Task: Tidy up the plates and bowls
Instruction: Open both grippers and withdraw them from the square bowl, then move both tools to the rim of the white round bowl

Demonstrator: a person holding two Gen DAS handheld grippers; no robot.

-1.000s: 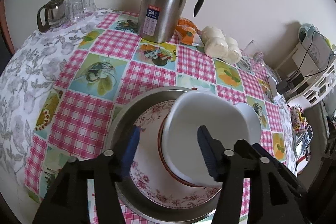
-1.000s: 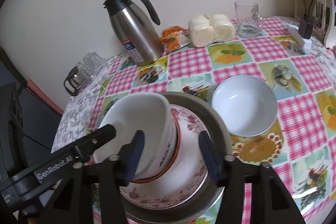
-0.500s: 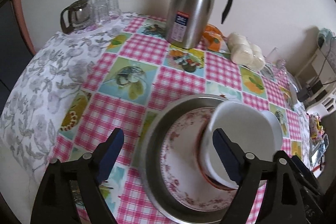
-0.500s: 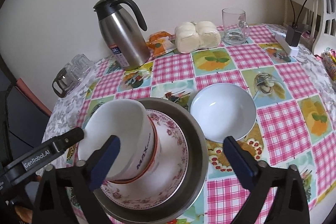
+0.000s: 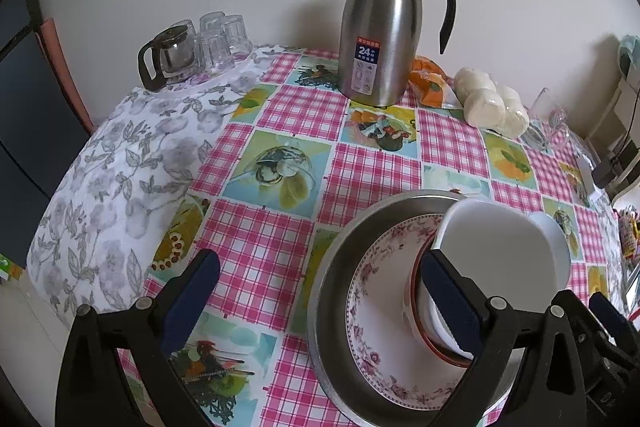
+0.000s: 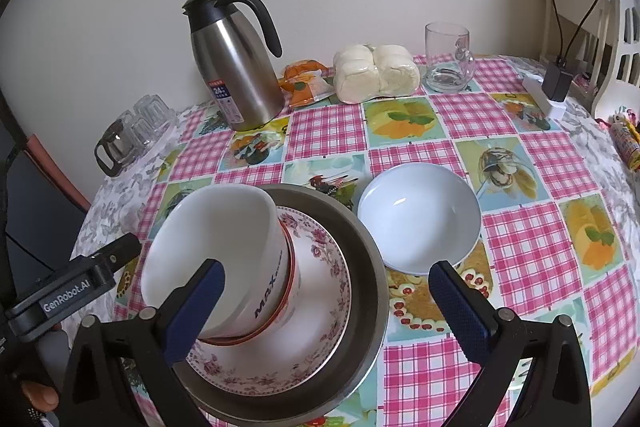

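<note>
White and tall, the deep bowl (image 6: 224,251) stands on the flowered plate (image 6: 324,291), and the plate sits inside the big metal pan (image 6: 368,275) on the desk (image 6: 520,267). The deep bowl has a red ring near its bottom and dark letters on its side, and it leans a little. The right tool (image 6: 326,301) hangs just over the pan with its two blue fingers far apart; one finger is in front of the deep bowl, but nothing is squeezed. The left tool (image 5: 320,301) is on the other side of the pan. Its fingers are spreading wider and hold nothing; one is right in front of the deep bowl's side and the other is out over the checked cloth. A second dish, the shallow white bowl (image 6: 418,217), rests on the desk just beside the pan. Behind the pan, near the wall, stands the silver jug (image 6: 234,67).
</note>
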